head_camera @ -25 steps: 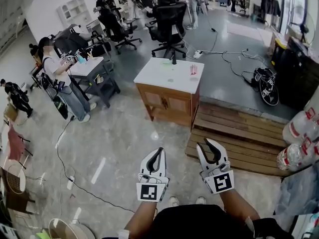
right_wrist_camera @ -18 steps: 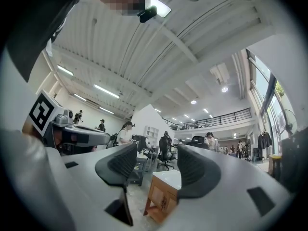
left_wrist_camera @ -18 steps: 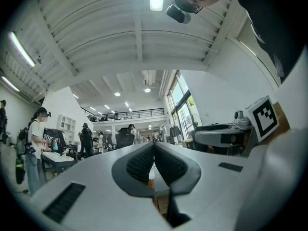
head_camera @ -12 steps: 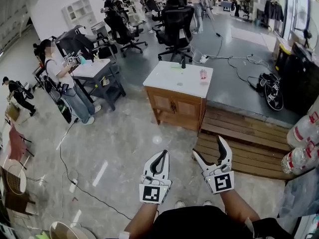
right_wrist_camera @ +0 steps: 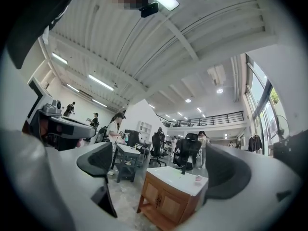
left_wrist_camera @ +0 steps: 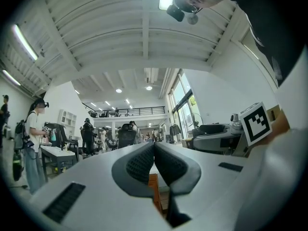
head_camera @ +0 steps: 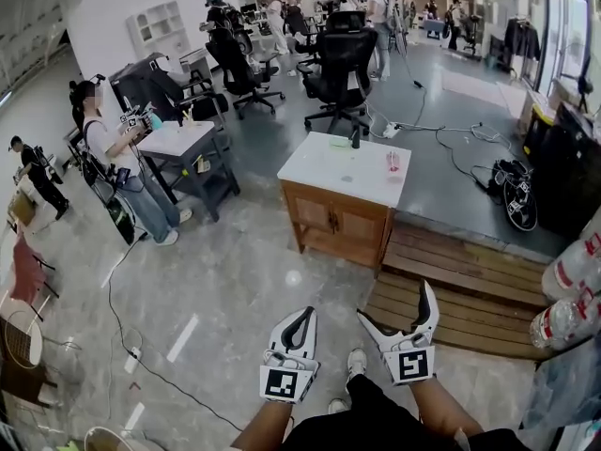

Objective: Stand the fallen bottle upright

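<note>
Right gripper point(head_camera: 395, 303) has just opened wide on nothing; left gripper point(head_camera: 304, 311) stays closed; cabinet point(head_camera: 329, 163) looms nearer.

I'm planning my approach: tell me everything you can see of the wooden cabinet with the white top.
The cabinet is low and upright: brown wooden body, two front doors with small handles, white slab top. It stands on the grey floor beside a wooden pallet. On its top sit a small dark upright object and a pinkish item, too small to identify.
</note>
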The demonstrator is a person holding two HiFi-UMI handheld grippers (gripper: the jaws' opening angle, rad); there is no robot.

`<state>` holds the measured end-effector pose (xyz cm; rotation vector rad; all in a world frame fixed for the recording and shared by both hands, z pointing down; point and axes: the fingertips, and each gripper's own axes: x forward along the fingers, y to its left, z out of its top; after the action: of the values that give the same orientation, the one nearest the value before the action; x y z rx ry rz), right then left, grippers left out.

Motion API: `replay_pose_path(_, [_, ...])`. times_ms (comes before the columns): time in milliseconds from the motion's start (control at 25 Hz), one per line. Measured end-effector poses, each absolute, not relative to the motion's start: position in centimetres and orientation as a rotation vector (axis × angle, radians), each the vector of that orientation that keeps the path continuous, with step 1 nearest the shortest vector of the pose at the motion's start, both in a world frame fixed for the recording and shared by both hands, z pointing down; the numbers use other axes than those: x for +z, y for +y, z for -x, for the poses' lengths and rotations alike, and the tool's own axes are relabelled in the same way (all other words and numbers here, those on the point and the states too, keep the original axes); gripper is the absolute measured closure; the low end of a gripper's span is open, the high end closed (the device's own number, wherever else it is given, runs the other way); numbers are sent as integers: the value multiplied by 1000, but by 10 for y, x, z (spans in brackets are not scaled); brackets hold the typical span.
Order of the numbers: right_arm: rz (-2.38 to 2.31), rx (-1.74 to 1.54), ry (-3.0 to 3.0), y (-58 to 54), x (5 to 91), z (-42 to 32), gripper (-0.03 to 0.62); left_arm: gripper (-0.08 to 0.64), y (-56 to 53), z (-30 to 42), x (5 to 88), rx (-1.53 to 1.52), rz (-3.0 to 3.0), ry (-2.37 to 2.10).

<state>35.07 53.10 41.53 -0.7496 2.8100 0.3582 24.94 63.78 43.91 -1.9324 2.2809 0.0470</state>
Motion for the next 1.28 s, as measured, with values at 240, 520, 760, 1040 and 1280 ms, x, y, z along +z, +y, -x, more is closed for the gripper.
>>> replay_pose_path(240, [786, 366, 2856, 481, 431, -317, -8, 541, 596, -212, 453, -4, 1954, 2283])
replay_pose_path(520, [819, 336, 2842, 388, 440, -259, -8, 541, 514, -148, 458, 42, 1928, 2329])
replay_pose_path(760, [790, 386, 2924, 320, 449, -206, -6, 541, 450, -102, 459, -11, 1940, 2361])
replay_pose_path(1040, [789, 365, 2983, 233, 463, -168, -6, 541, 367, -62, 452, 3, 1932, 2374])
replay_pose_path(1280, [787, 349, 3002, 180, 460, -149, -6, 541, 312, -43, 436, -1, 1929, 2357])
